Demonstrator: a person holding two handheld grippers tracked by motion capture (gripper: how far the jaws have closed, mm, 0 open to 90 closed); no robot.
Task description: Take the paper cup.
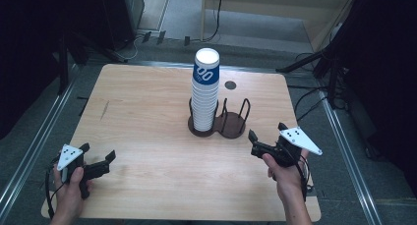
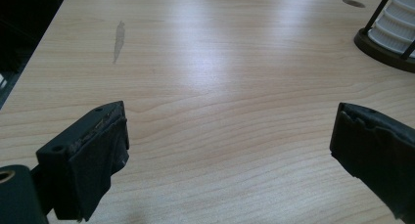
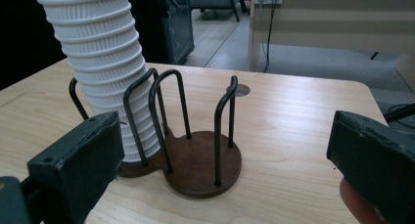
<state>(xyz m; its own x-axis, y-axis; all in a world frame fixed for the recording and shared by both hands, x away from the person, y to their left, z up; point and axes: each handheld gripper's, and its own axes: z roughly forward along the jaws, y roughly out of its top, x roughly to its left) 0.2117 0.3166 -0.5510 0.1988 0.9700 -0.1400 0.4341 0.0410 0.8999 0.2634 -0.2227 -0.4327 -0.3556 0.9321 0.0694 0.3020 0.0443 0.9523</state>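
A tall stack of cups (image 1: 205,90) stands at the upper middle of the high view, in the left ring of a dark two-ring holder (image 1: 231,124) on the tabletop (image 1: 147,107). The top cup is blue with a white rim; the ones below are white and ribbed. The holder's right ring is bare, its brown base showing between black wire loops.

The right claw (image 1: 265,139) sits at the lower right of the high view, held in a hand just right of the holder, jaws wide and holding nothing. In the right gripper view the holder (image 3: 203,160) lies between the two jaws, well ahead of them, with the stack (image 3: 105,62) leaning up at the upper left.

The left claw (image 1: 98,156) is at the lower left, jaws wide over bare wood, well apart from the holder. In the left gripper view the holder's edge (image 2: 379,45) shows at the upper right
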